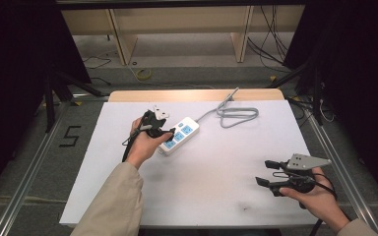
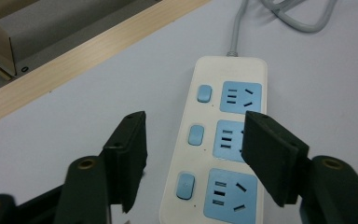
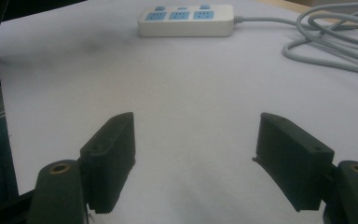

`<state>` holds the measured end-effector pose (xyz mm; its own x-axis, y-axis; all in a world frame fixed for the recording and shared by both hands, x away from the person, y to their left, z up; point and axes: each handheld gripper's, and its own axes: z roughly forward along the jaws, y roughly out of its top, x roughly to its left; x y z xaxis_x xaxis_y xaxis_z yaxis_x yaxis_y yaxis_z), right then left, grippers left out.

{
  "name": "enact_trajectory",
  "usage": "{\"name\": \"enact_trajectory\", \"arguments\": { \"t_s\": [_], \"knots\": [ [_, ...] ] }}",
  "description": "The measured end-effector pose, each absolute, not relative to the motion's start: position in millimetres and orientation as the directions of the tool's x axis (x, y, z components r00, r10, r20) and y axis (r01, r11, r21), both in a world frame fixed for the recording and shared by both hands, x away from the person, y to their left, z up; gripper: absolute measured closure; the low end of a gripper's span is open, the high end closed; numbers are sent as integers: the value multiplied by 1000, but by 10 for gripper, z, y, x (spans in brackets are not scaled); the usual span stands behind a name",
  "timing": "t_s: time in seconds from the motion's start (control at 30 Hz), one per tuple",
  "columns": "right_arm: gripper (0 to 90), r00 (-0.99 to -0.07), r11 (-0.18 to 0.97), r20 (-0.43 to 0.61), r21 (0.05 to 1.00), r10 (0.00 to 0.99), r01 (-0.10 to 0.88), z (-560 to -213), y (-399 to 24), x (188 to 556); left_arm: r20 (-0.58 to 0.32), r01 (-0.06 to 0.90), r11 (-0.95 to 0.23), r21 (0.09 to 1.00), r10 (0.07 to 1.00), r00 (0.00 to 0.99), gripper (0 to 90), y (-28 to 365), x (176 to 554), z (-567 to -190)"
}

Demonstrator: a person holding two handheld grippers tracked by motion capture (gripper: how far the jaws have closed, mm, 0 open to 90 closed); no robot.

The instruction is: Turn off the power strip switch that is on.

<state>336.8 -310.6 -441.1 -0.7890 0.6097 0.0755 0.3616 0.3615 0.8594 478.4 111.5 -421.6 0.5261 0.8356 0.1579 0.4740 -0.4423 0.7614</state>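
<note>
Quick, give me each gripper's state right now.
Left gripper: open, jaws poised over the power strip, gripping nothing.
Right gripper: open, empty, above the white table.

The left gripper (image 1: 163,132) is held in the left hand (image 1: 142,142), the sleeved forearm reaching forward from the bottom edge. Its jaws are seen parted, with nothing pressed between the pads. The right gripper (image 1: 264,171) is held low in the right hand (image 1: 315,194), its jaws spread wide.
</note>
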Motion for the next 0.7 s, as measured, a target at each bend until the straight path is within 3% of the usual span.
{"name": "enact_trajectory", "arguments": {
  "t_s": [0.1,0.2,0.23,0.3,0.33,0.4,0.53,0.7],
  "knots": [
    [287,-789,362,75,859,610,361,-4410,-3107,3369,174,469,-464,751,825,538,461,1082,4804,-4217],
    [288,-788,361,75,859,611,362,-4410,-3109,3368,192,466,-474,747,825,532,622,1050,4822,-4219],
    [288,-788,361,75,859,611,362,-4410,-3109,3368,196,467,-481,742,822,534,622,1046,4829,-4217],
    [287,-788,361,75,859,611,361,-4411,-3109,3369,199,471,-483,739,823,532,735,1039,4841,-4222],
    [287,-788,361,75,859,611,361,-4411,-3109,3369,206,472,-496,729,816,540,735,1041,4848,-4223],
    [287,-789,363,75,858,610,363,-4411,-3109,3368,209,477,-500,723,816,539,831,1038,4858,-4236],
    [288,-787,364,74,858,612,364,-4412,-3111,3371,201,492,-503,711,816,543,896,1051,4878,-4250],
    [287,-790,368,73,856,609,363,-4415,-3109,3371,185,508,-490,709,823,537,897,1063,4899,-4248]
  ]
}}
